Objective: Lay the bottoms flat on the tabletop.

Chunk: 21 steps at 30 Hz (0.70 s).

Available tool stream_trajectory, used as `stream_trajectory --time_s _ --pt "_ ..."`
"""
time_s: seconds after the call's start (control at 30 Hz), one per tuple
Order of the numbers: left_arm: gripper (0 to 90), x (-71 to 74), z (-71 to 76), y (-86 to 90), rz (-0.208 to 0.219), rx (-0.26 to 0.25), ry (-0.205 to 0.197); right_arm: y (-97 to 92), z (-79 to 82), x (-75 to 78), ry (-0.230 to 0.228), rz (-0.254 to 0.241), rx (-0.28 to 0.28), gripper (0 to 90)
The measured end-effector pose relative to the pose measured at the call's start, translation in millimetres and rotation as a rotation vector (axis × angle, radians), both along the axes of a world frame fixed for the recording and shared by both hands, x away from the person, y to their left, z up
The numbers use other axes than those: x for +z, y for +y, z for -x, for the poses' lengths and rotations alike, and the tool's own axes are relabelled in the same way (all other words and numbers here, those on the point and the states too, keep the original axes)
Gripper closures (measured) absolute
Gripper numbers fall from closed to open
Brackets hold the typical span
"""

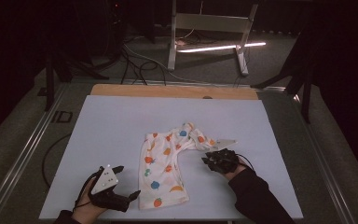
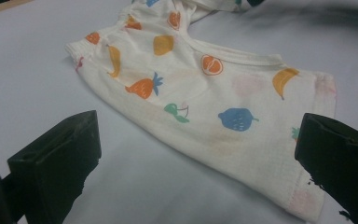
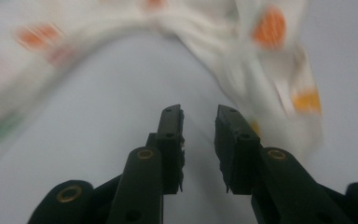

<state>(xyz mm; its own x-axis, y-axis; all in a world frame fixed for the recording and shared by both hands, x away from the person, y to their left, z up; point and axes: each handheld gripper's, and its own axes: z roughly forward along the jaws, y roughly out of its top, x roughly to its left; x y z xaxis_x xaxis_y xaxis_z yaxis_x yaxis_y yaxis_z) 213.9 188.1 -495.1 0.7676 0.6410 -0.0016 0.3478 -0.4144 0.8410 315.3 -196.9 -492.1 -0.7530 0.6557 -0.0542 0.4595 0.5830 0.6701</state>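
Both fingers (image 3: pixel 175 140) — just short of garment (image 3: pixel 242 51)

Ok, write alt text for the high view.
A small white garment printed with coloured fruit lies crumpled on a pale table. A person's left gripper rests beside its near hem, and the right gripper sits beside its bunched far end.

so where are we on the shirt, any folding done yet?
No neat fold yet: the fruit-print garment lies rumpled on the table. Right gripper sits by its bunched sleeve end, jaws narrow, nothing between them. Left gripper is open near the hem. Grasping and folding remain.
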Motion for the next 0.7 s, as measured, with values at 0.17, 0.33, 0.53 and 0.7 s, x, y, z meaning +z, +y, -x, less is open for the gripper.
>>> stream_trajectory --time_s 0.17,0.33,0.53,0.7 --pt "1.3 0.4 0.2 0.5 0.001 -0.001 -0.001 6.4 -12.3 5.0 -0.028 -0.005 0.005 66.6" --pt "1.3 0.4 0.2 2.2 0.003 0.004 0.001 -0.3 -24.9 -13.0 0.039 0.042 -0.035 65.0" --pt "1.3 0.4 0.3 1.7 0.001 0.000 0.001 -24.9 -22.5 -17.7 0.093 0.037 -0.098 69.2" --pt "1.3 0.1 -0.7 1.3 0.000 0.001 0.002 -26.2 -24.4 -17.2 0.071 0.055 -0.118 89.0"
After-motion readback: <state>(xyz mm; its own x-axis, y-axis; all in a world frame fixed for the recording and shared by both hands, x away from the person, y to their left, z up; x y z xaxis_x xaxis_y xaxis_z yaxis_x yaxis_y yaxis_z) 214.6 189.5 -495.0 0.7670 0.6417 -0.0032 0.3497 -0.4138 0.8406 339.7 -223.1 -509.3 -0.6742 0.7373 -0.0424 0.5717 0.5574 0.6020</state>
